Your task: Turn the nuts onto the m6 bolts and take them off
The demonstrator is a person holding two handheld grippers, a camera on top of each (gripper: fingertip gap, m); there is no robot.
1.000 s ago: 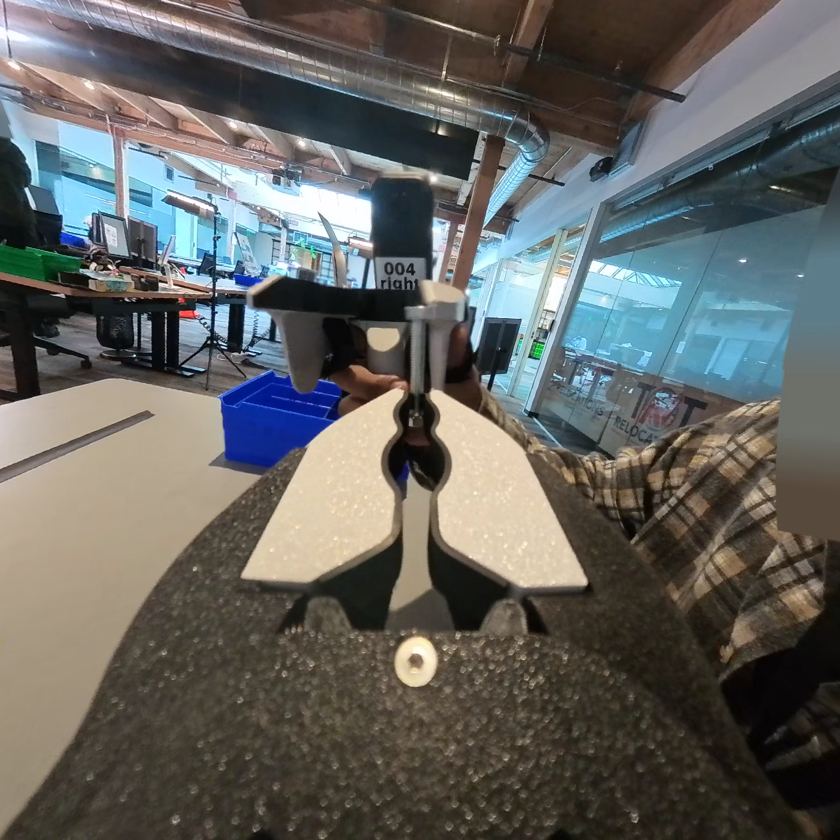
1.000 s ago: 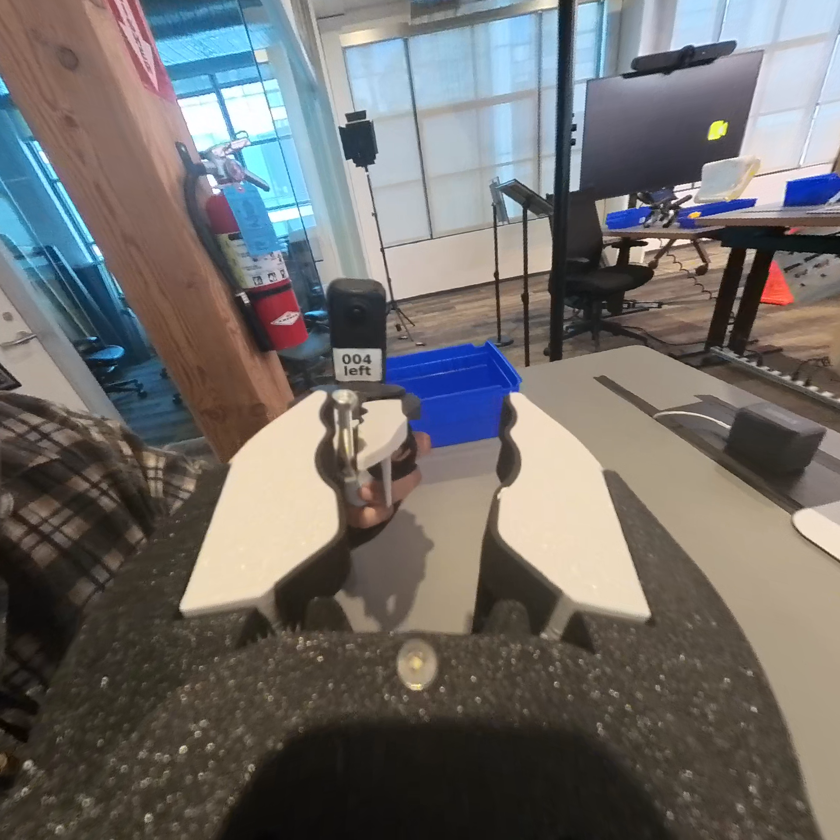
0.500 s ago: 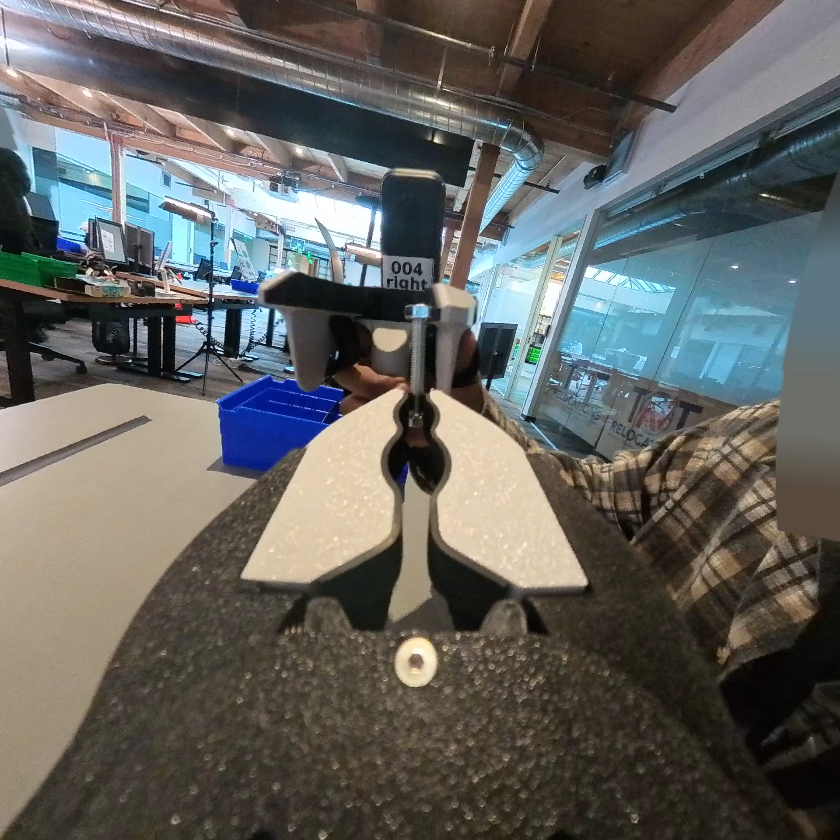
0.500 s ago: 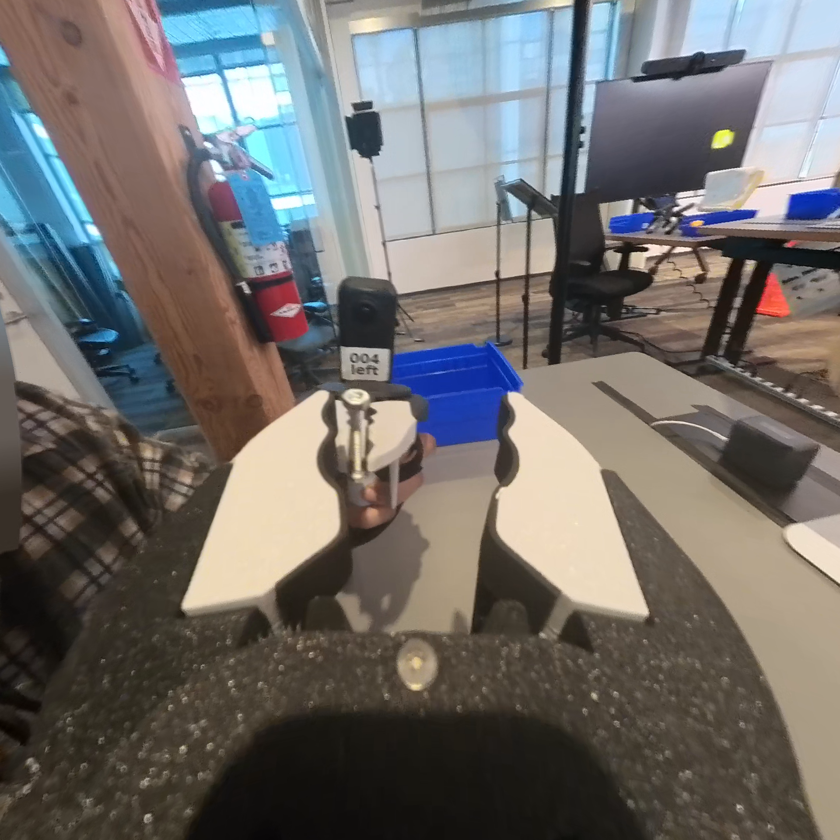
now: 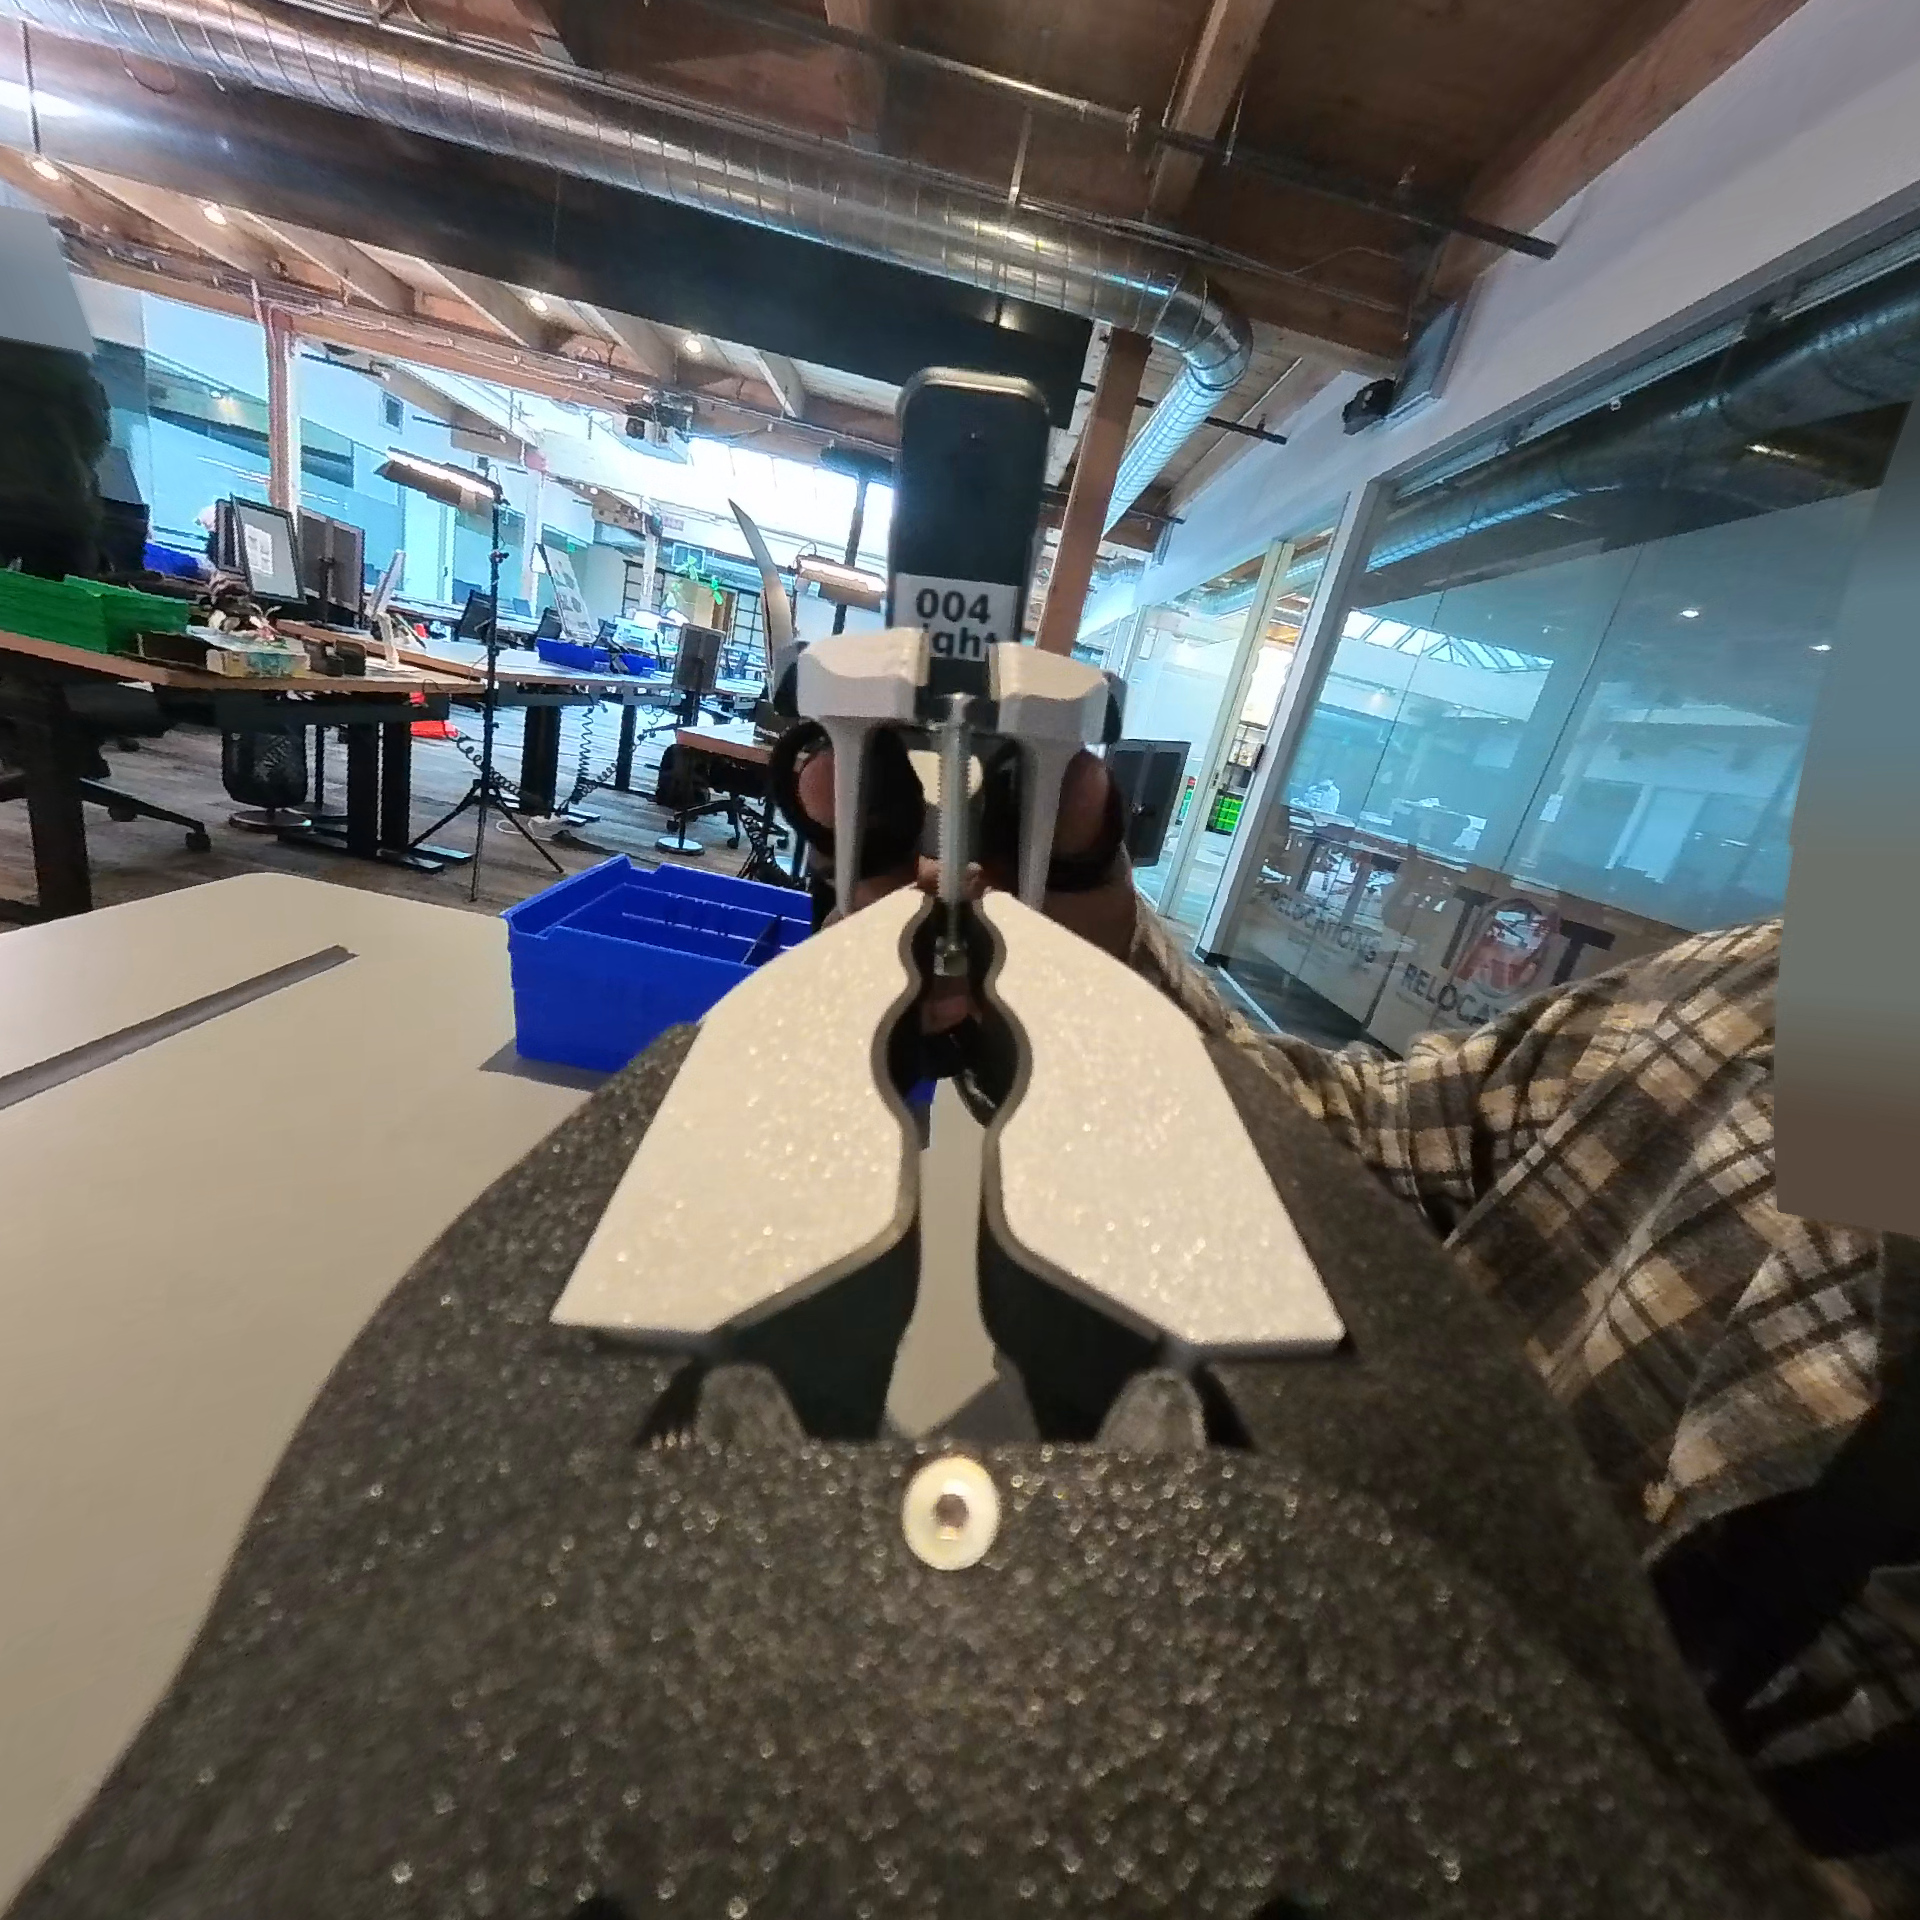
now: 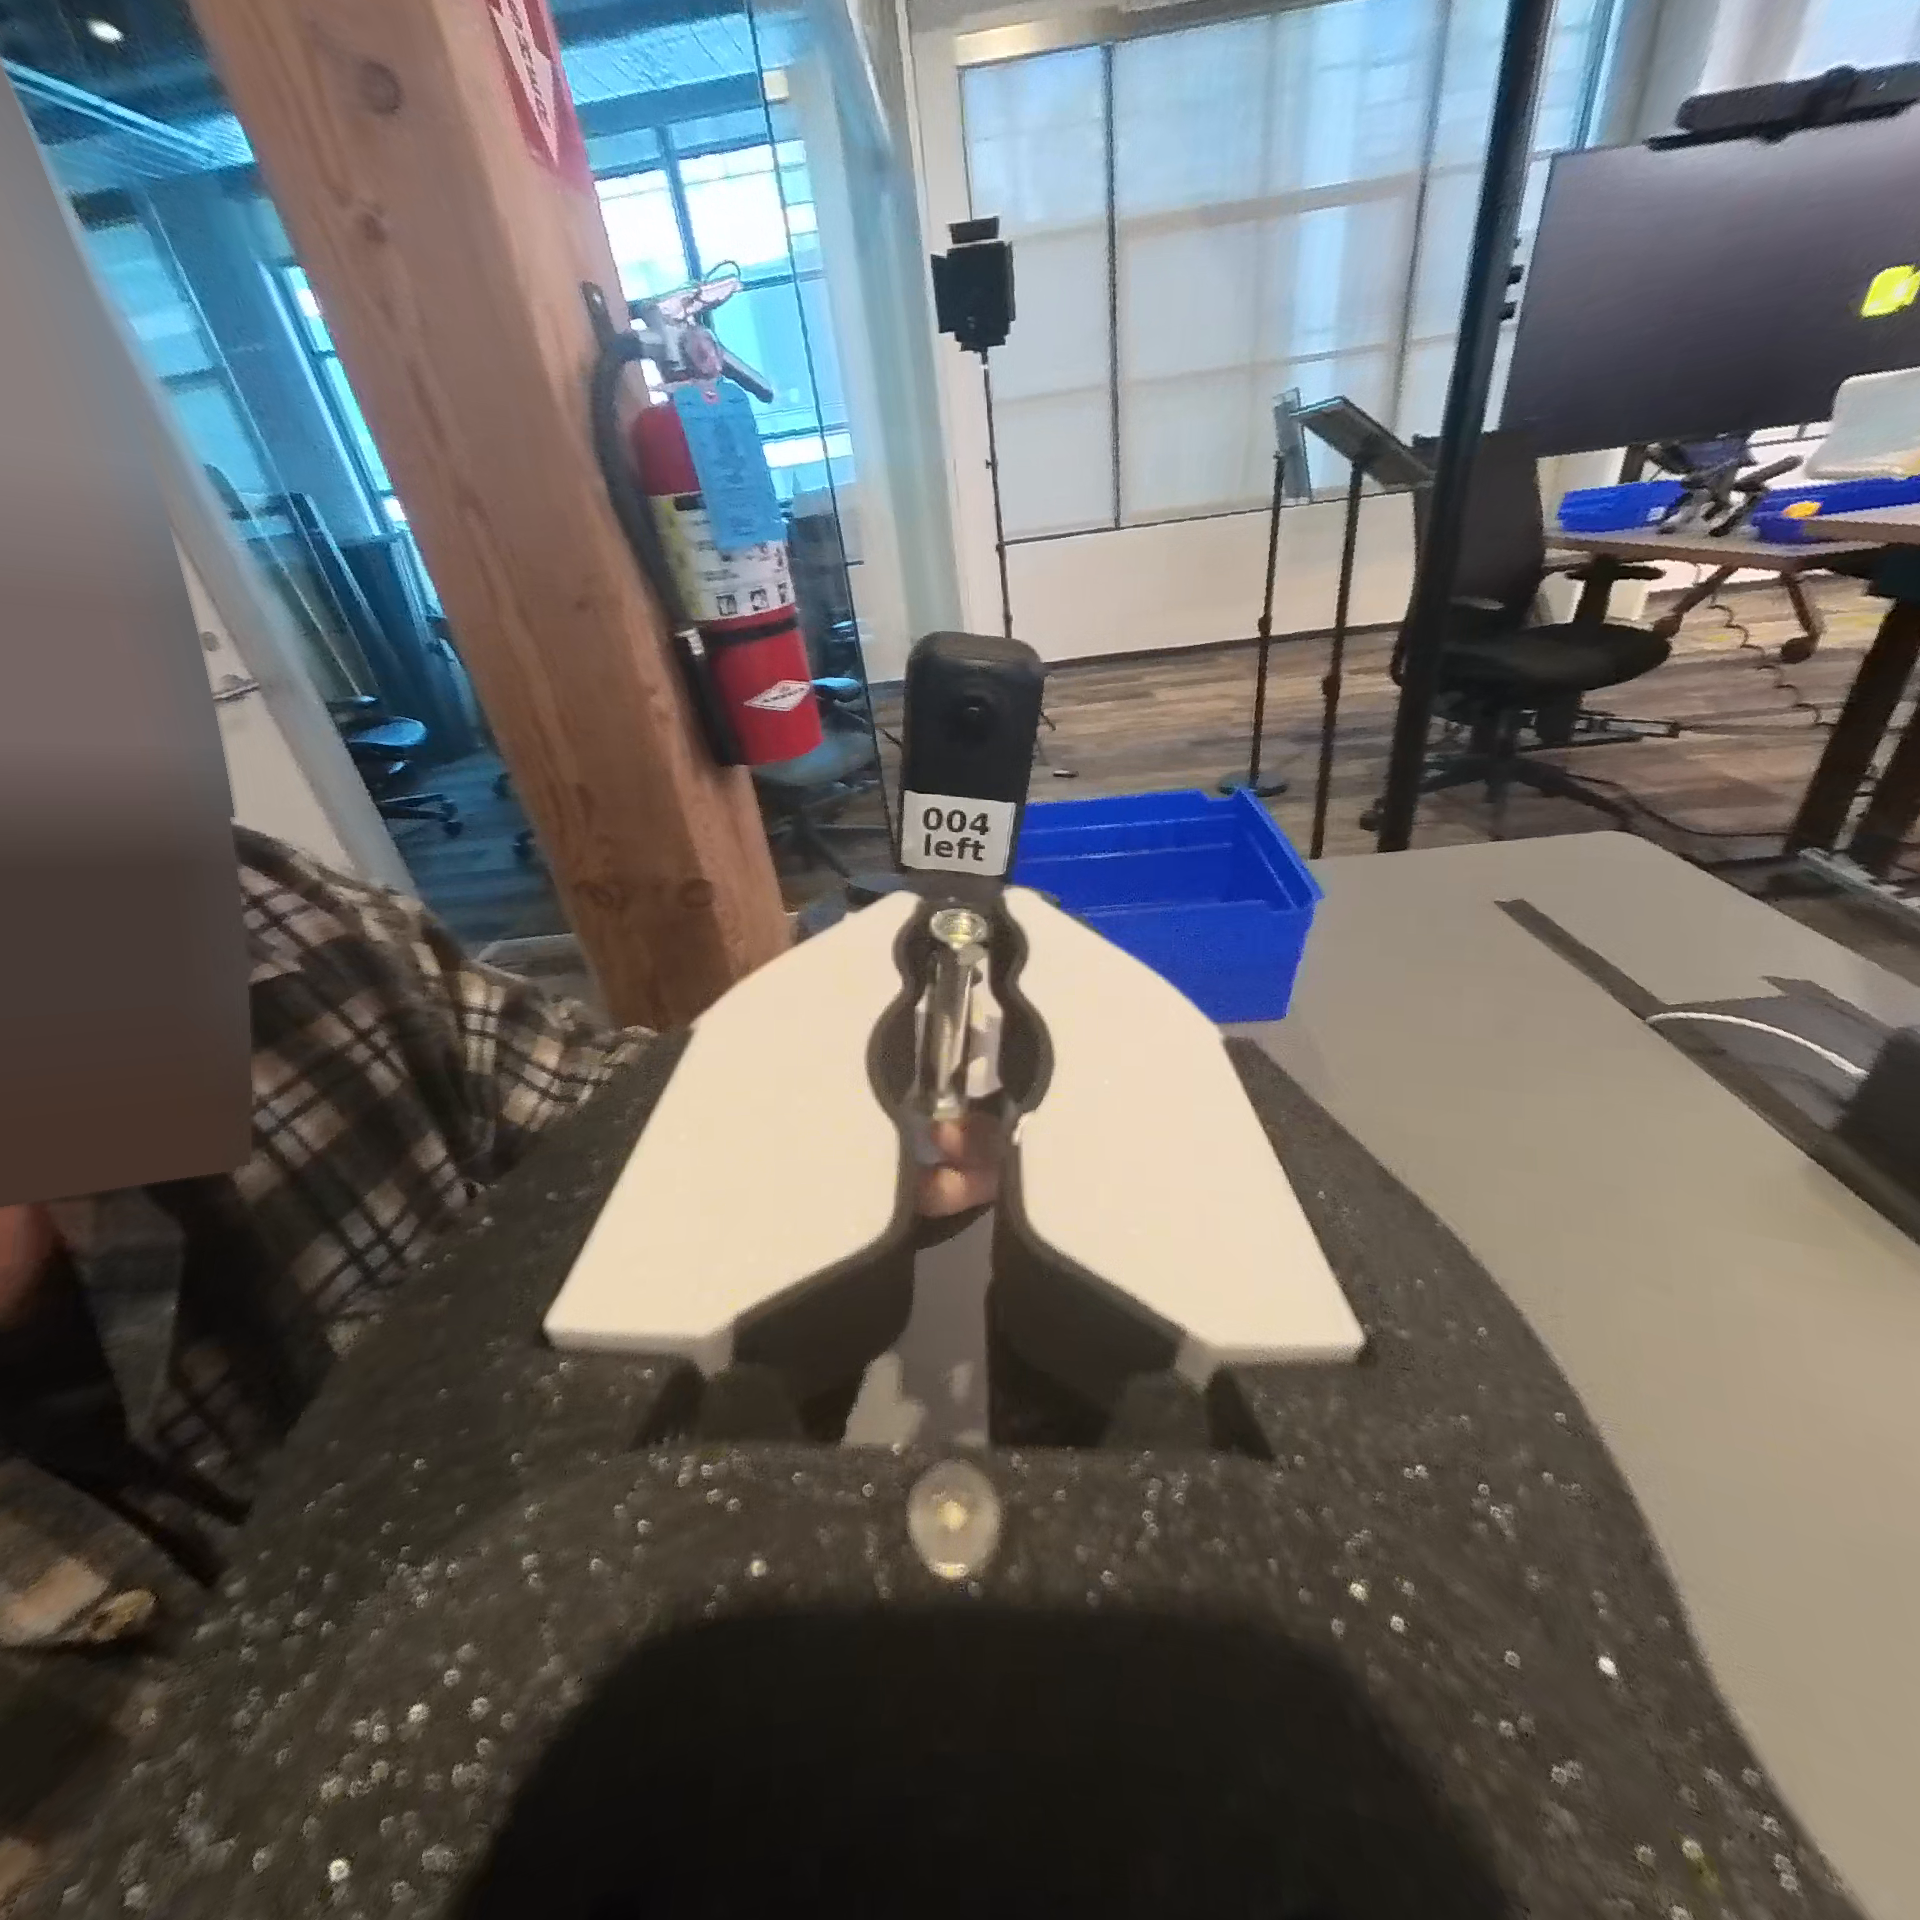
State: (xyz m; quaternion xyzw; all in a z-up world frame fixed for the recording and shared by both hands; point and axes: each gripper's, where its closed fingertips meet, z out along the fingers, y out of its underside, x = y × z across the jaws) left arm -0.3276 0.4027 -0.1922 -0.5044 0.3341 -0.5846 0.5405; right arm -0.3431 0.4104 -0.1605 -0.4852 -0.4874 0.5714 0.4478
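**Nut gripped at the top of a held bolt**

Roughly speaking, the work hangs in the air above a grey worktop (image 5: 208, 1091), with a blue divided bin (image 5: 644, 966) near its far edge. The left claw (image 5: 951, 914) is nearly closed on the lower end of an upright m6 bolt (image 5: 951, 810). The right claw (image 6: 956, 920) faces it and is narrowed around the small silver nut (image 6: 957, 925) at the bolt's upper end, with a fingertip on each side of it.

The step in hand looks like turning that nut on the thread. To do it well, the right claw should roll about the bolt's own axis and keep that axis straight. The left claw should hold steady so the bolt does not spin along with the nut. A tilt of either claw could bind the thread or let the nut slip out.

For room, the worktop below is bare on the near side and the bin stands well apart. The person's plaid sleeve (image 5: 1507, 1143) lies close on one side, and a wooden post (image 6: 499, 520) stands beyond it.
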